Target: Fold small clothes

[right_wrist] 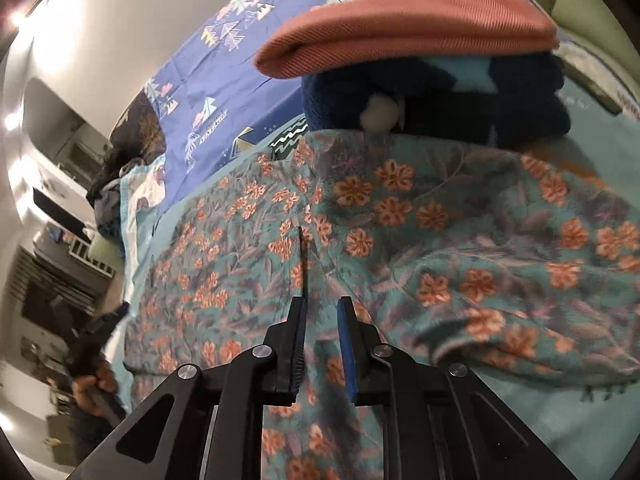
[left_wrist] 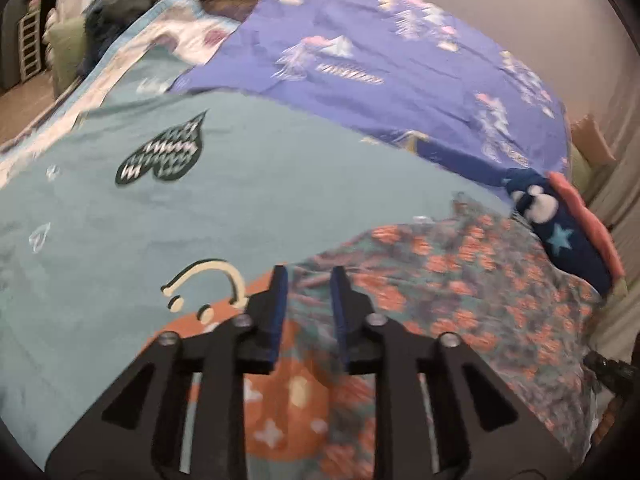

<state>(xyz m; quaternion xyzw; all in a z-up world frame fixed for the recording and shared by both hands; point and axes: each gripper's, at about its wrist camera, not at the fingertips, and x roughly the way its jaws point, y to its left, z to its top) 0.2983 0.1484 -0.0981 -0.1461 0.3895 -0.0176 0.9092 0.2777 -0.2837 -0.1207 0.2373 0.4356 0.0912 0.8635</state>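
Two grippers hover low over one floral garment (right_wrist: pixel 400 240) spread on the bed, and both sets of jaws stand a little apart with nothing pinched between them.

At the left of the scene, the left gripper (left_wrist: pixel 308 276) points down at the garment's near-left edge, where the flowered cloth meets an orange patch (left_wrist: pixel 288 400) and the teal bedspread (left_wrist: pixel 240 184) with its heart print. The risk here, as I judge it, is that the narrow gap between the jaws bites too deep and catches the bedspread along with the garment, so the fold drags the bedding up with it. The blur in this view suggests quick movement, which makes a missed edge likelier.

Moving right, the right gripper (right_wrist: pixel 322 312) sits over the middle of the floral garment, near a dark slit or seam (right_wrist: pixel 304 256) running away from it. Closing there would grab a single layer mid-panel rather than a hem or corner, and the fold would likely come out lopsided or bunched; the cloth already lies rumpled to the right of the jaws.

Farther right and beyond, a folded stack (right_wrist: pixel 432 96), dark blue fleece under a coral-pink piece, rests just at the garment's far edge. Lifting or sweeping the floral cloth toward it could nudge or topple that stack. The person's hand (right_wrist: pixel 94 384) on the other gripper's handle shows at the far left of the right wrist view.
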